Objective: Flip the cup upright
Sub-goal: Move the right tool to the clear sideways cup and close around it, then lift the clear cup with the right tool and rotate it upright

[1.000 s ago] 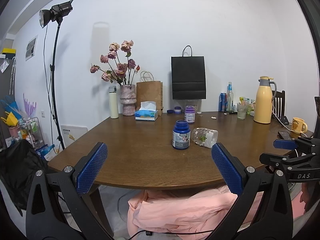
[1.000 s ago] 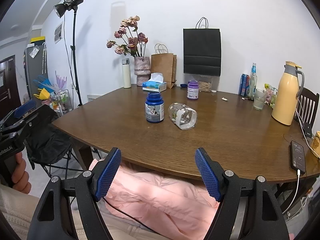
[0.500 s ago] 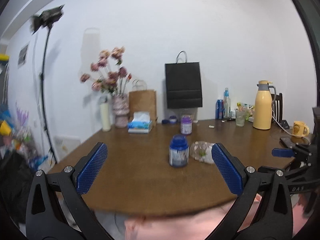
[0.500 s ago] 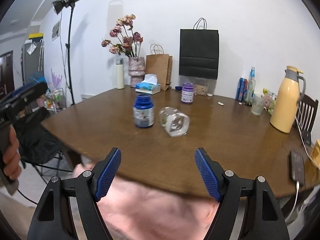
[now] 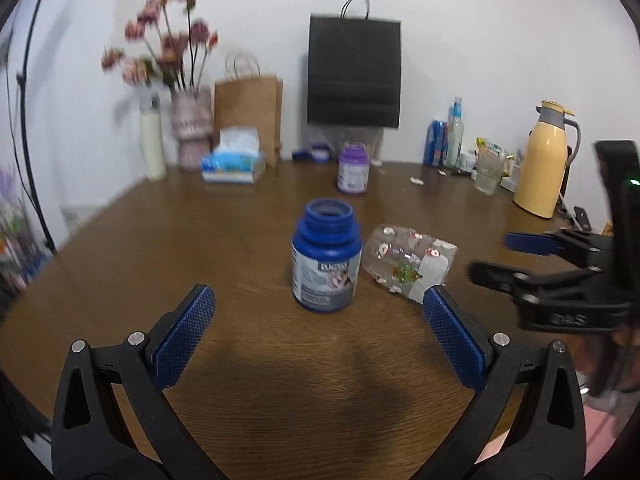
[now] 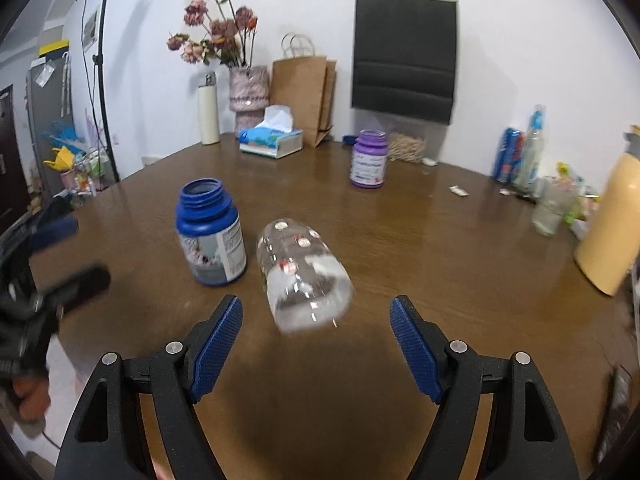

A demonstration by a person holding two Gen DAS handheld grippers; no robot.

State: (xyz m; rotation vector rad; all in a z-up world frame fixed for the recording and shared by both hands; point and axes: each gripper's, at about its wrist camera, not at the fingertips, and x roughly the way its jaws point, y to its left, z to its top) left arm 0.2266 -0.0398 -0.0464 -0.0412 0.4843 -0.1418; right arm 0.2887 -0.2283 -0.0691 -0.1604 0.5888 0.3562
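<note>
Right wrist view shows we've barely started: the clear printed cup [image 6: 304,276] lies on its side on the surface [image 6: 440,264] beside the blue jar [image 6: 210,232], both grippers' fingers spread wide, holding nothing.

low in the frame the left gripper [image 5: 319,326] hangs over the brown wooden table [image 5: 160,248], its blue-padded fingers [image 5: 184,334] spread wide with nothing between them. at centre a lidless blue jar [image 5: 325,257] stands upright. just right of it a clear printed cup [image 5: 408,263] lies on its side, near the jar; contact cannot be told. at the right edge the right gripper [image 5: 508,256] reaches in, fingers apart. farther back stand a purple jar [image 5: 353,168], a tissue box [image 5: 234,160], a black paper bag [image 5: 354,72] and a yellow thermos [image 5: 545,160].
</note>
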